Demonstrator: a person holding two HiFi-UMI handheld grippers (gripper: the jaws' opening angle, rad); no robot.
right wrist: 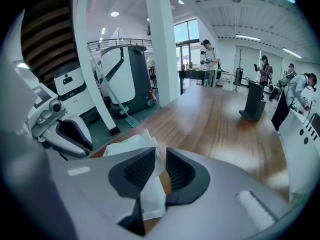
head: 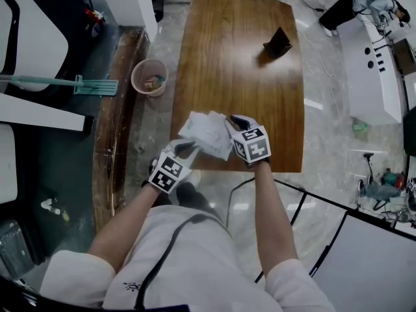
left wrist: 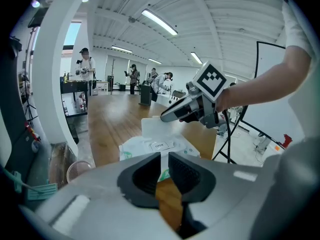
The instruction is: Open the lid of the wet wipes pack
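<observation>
Little done yet: pinches one edge of the wipes pack point(head: 205, 134) in the left gripper point(left wrist: 164, 165), closing the right gripper point(right wrist: 160, 170) round the opposite end, with the lid point(left wrist: 159, 145) flat, unopened.

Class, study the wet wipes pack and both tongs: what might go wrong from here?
1. The right tongs are closing on an edge of the white soft wet wipes pack, not its white "OPEN" label; the film may crumple, lid unopened.
2. The left tongs pinch only a corner near the brown wooden table edge; the pack may slip off.
</observation>
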